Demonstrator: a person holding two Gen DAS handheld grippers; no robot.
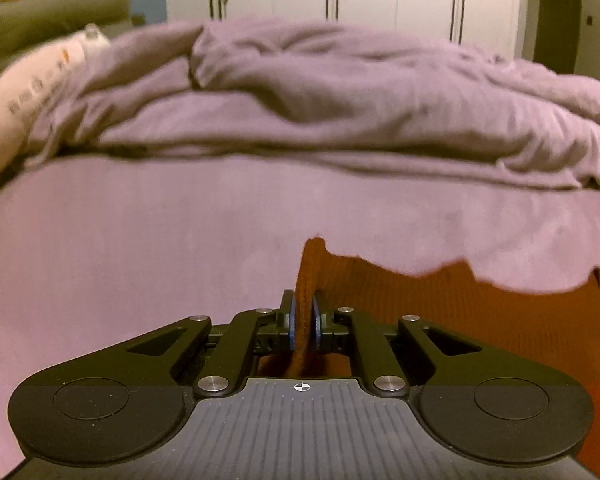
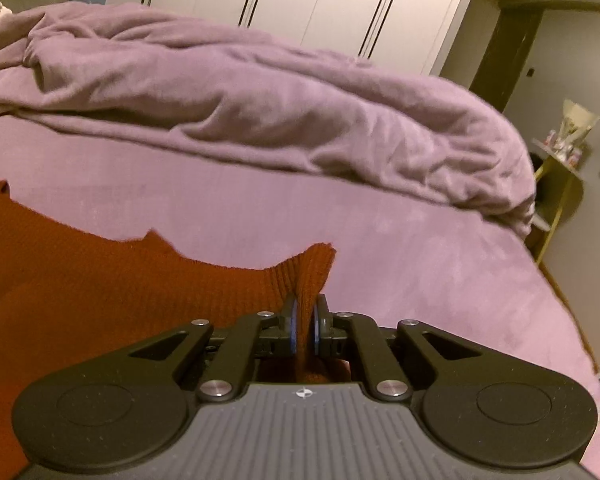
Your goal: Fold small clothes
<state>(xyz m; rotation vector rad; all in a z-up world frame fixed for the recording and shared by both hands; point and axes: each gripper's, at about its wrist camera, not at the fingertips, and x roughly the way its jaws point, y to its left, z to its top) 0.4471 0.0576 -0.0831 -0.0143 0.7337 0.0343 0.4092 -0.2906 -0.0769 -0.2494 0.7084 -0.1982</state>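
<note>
A rust-orange ribbed knit garment (image 1: 480, 312) hangs stretched between my two grippers above the pink bed sheet (image 1: 140, 248). My left gripper (image 1: 303, 312) is shut on the garment's left corner, which pokes up between the blue pads. In the right wrist view the same garment (image 2: 100, 288) spreads to the left, and my right gripper (image 2: 305, 316) is shut on its right corner. The cloth's upper edge sags and ripples between the two grips. The lower part of the garment is hidden under the gripper bodies.
A rumpled mauve duvet (image 1: 340, 100) lies heaped across the far half of the bed. A pale pillow (image 1: 28, 92) sits at the far left. White wardrobe doors (image 2: 320, 0) stand behind. A small yellow side table (image 2: 560, 184) with a bouquet is beyond the bed's right edge.
</note>
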